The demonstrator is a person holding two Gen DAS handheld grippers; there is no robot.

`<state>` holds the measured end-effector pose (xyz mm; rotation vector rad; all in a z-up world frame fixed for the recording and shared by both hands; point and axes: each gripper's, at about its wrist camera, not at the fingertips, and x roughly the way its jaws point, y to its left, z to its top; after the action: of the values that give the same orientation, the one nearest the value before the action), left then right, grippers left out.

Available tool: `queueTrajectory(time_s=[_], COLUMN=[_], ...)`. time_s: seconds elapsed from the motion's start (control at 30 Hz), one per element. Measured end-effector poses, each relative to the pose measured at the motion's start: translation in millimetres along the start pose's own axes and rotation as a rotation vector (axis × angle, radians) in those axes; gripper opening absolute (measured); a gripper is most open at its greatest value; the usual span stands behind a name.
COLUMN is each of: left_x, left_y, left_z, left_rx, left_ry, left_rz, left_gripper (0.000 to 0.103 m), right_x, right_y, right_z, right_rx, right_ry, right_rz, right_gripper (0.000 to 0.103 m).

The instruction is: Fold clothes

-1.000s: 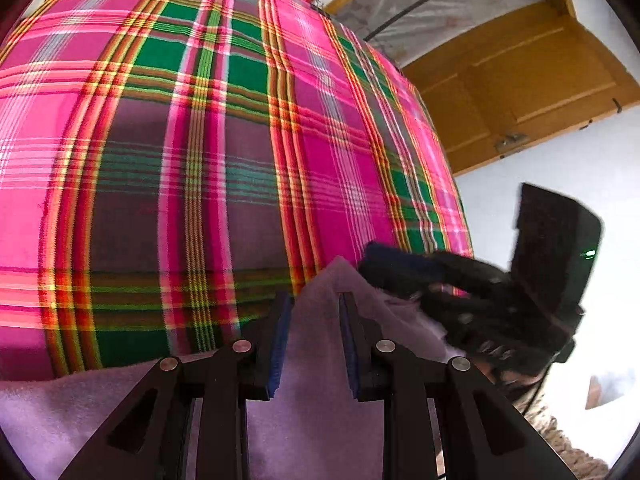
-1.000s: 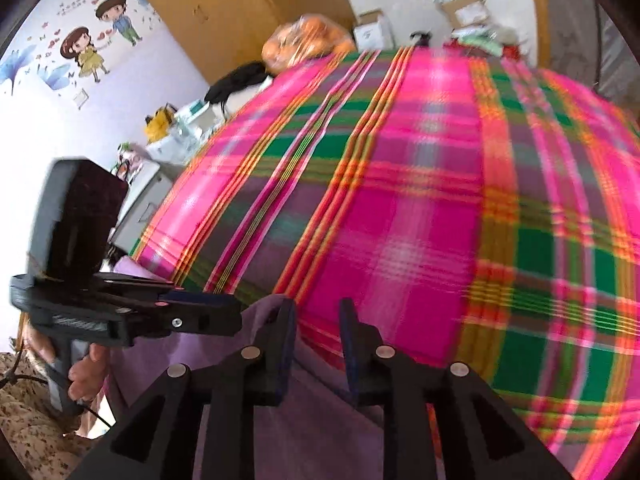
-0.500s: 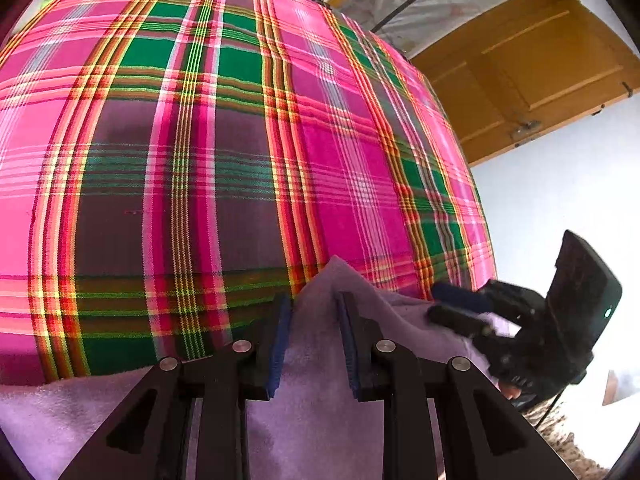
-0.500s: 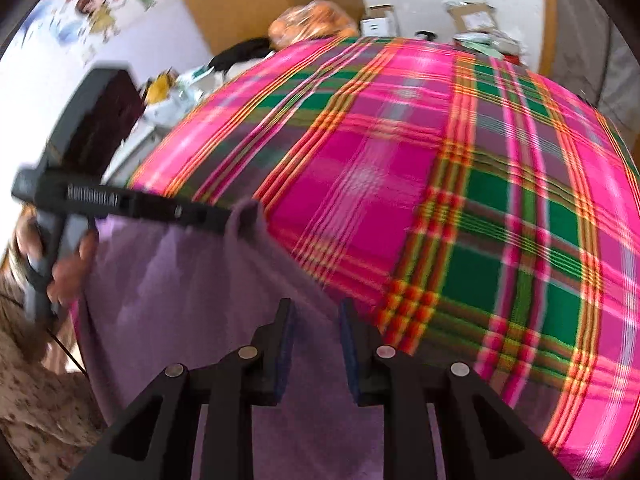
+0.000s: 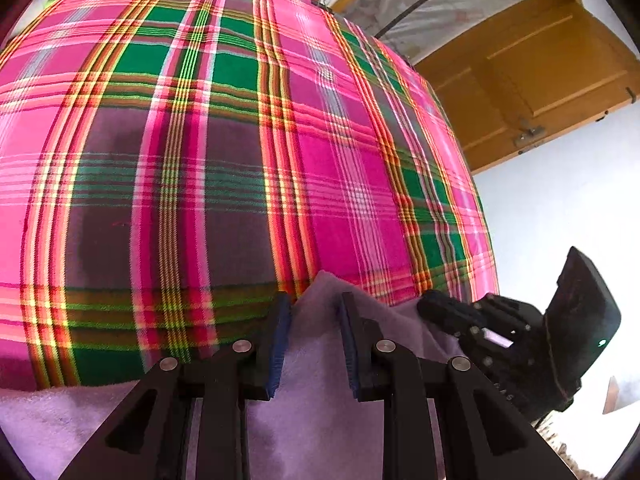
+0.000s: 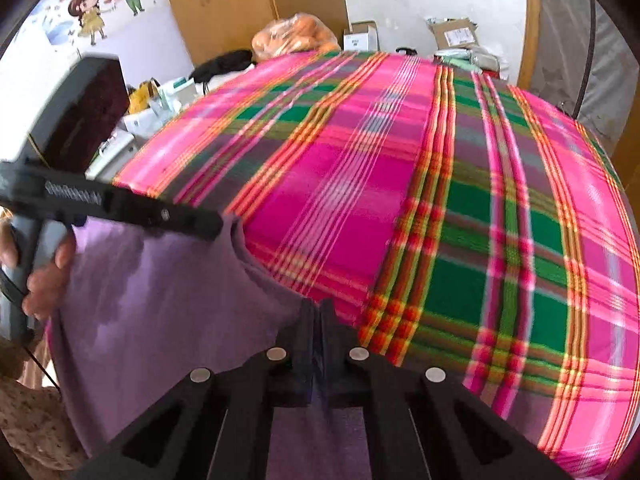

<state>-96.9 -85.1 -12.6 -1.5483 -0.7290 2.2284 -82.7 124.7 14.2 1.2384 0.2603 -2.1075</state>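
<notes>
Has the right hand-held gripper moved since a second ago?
Yes. In the left wrist view, the right hand-held gripper sank against the plaid bedspread edge.

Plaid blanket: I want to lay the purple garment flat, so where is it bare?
The plaid blanket is bare from the purple garment at its near edge to the far edge. Clutter crowds beyond that edge: an orange bag and boxes.

Both tools are black plastic: the left tool (image 5: pixel 312 344) has blue pads and silver screws (the right tool (image 6: pixel 318 344) too), with triangular cutouts.
</notes>
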Motion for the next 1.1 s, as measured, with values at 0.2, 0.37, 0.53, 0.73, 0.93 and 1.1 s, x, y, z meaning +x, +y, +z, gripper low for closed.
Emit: queueTrajectory(time_s=[0.2,0.37,0.53,0.73,0.93,1.1], left_x=[3.3,4.0,-5.9,-28.7,-39.1,-50.8], left_y=[-2.6,-5.9,-2.7,-1.1,-1.0,1.0], left_z=[1.2,0.1,-5.1,-19.5,-48.2,-80.3], left_rx=[-0.005,0.007,-0.009,-0.002,0.011,0.031], left_ry=[-0.021,-0.023,-0.032,-0.086,-0.088,-0.109], left_rz=[0.001,0.016,0.011,0.004,-0.005,-0.002], left_gripper=[0.029,0.030,0.030,0.031,0.031,0.031], right_x=[-2.7,-26.3,-65.0,-94.1,-86.0,-82.7], right_y=[-16.0,-23.1,-37.0,-30.3,-0.9,20.9], right_z=[-3.3,-13.5,-37.2,-78.1,-114.5,-135.9], right_rx=[0.083,0.139,0.203,0.278,0.262,0.250], right_ry=[-0.013,-0.053,-0.102,-0.146,-0.118,-0.135], right_rz=[0.021,-0.019,-0.124,-0.163,-0.189,-0.213], right_gripper=[0.009,0.018,0.021,0.028,0.029,0.037])
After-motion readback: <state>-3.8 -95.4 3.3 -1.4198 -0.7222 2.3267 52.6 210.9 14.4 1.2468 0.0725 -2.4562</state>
